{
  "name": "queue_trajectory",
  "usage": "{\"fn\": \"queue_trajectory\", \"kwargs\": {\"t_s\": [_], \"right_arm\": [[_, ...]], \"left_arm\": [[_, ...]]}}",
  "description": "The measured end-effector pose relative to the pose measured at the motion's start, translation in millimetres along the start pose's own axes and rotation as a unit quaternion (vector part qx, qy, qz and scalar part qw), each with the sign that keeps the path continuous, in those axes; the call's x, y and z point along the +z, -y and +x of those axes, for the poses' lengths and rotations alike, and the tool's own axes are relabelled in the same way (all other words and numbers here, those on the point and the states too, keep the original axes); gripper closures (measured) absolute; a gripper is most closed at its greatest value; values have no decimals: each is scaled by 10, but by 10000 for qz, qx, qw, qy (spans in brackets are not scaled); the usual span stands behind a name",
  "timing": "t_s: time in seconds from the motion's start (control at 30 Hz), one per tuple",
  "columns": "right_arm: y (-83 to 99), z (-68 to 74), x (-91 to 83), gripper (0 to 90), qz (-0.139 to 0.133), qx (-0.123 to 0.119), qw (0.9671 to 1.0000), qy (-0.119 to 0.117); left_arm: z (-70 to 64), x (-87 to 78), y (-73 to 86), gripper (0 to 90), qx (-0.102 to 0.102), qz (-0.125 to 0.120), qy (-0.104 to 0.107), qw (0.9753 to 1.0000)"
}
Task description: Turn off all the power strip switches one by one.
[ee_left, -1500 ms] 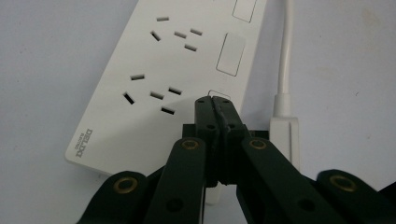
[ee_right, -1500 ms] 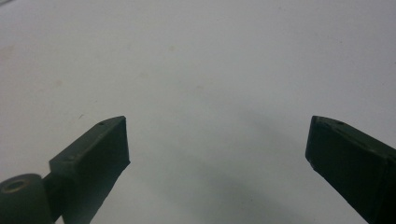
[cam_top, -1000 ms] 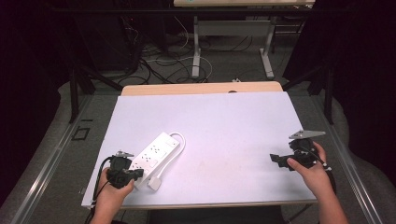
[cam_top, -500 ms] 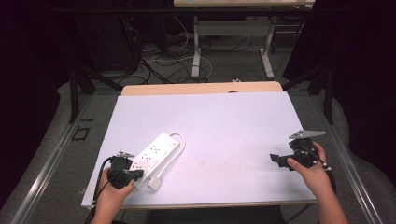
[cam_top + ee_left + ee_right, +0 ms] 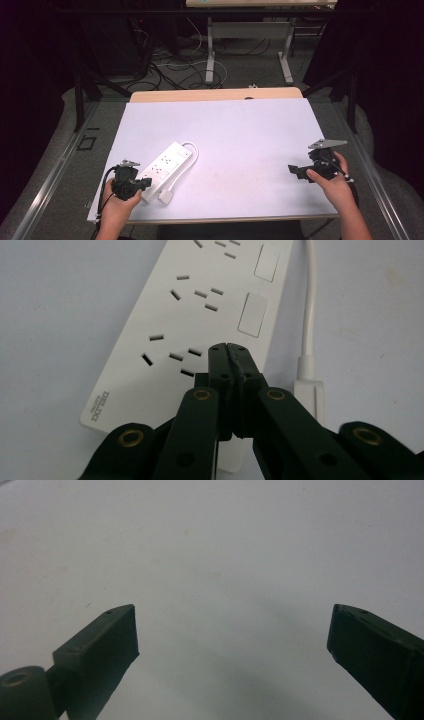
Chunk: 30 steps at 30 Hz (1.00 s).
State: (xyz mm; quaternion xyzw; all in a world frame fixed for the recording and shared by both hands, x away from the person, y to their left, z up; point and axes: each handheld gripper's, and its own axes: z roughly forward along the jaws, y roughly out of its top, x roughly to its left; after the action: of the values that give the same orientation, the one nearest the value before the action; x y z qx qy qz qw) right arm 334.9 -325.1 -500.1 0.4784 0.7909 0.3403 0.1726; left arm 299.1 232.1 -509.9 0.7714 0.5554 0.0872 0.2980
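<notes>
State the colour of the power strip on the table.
White power strip; the left gripper view shows it best.

High view: the white tabletop [image 5: 240, 135] is evenly and brightly lit from above; the surroundings from 9 through 12 to 3 o'clock fall into near-black. Shadows on the sheet are faint and short.

Left gripper view: exposure is even, focus is sharp on the power strip [image 5: 200, 315], and the left tool [image 5: 230, 352] shows clear edges.

Right gripper view: the right tool [image 5: 232, 630] appears soft and blurred; a diffuse grey shadow spreads toward 6 o'clock.
</notes>
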Motion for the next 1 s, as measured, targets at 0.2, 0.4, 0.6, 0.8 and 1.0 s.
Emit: {"fn": "queue_trajectory", "kwargs": {"t_s": [0.2, 0.4, 0.6, 0.8, 1.0], "right_arm": [[7, -15, -27, 55, -36, 42, 10000, 45], [12, -24, -35, 55, -37, 41, 10000, 46], [14, -31, -39, 55, -60, 85, 9999, 27], [22, -42, -29, 56, -54, 78, 9999, 45], [19, -44, -40, 57, -58, 114, 9999, 30]], "left_arm": [[-24, 6, -90, 849, 69, -83, 26, 9999], [-61, 45, -183, 773, 169, -170, 116, 9996], [-80, 96, -268, 628, 318, -368, 109, 9988], [-123, 141, -368, 491, 487, -675, -13, 9965], [-129, 183, -485, 336, 646, -895, -79, 9939]]}}
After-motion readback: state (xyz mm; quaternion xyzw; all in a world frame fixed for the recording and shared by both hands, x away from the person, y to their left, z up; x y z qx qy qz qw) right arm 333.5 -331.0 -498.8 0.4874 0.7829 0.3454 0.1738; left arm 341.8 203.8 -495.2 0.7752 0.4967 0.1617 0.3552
